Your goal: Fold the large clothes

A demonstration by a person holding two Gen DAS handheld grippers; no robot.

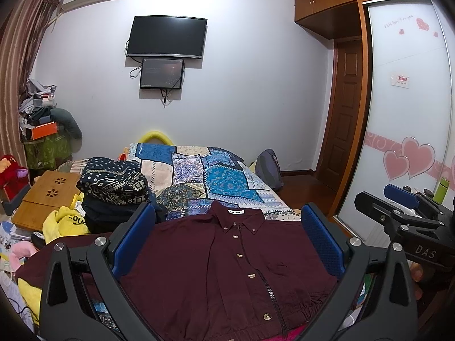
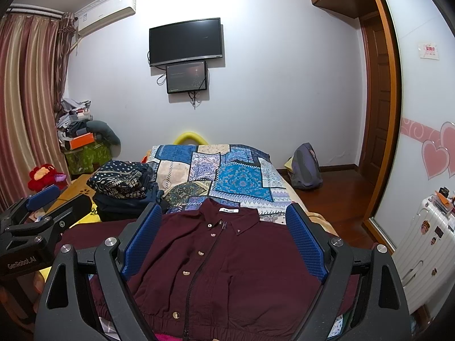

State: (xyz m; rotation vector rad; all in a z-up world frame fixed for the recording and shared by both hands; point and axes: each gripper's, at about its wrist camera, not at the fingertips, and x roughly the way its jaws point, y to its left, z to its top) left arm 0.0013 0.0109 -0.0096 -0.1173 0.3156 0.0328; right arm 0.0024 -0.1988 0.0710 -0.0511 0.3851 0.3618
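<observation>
A maroon button-front jacket (image 1: 227, 267) (image 2: 227, 264) lies flat on the bed, collar away from me, front up, with a zipper and several buttons down the middle. My left gripper (image 1: 227, 216) hovers open above its lower half, blue pads wide apart, nothing between them. My right gripper (image 2: 224, 216) is also open over the same jacket, a little to the right. The right gripper (image 1: 398, 199) shows at the right edge of the left wrist view, and the left gripper (image 2: 42, 199) shows at the left edge of the right wrist view.
A patchwork blue bedspread (image 1: 216, 176) (image 2: 227, 173) covers the bed. A stack of folded patterned clothes (image 1: 113, 187) (image 2: 122, 187) sits at the jacket's left. A bamboo lap tray (image 1: 48, 196), yellow clothing (image 1: 65, 221), a backpack (image 2: 307, 167) and a white suitcase (image 2: 421, 244) stand around.
</observation>
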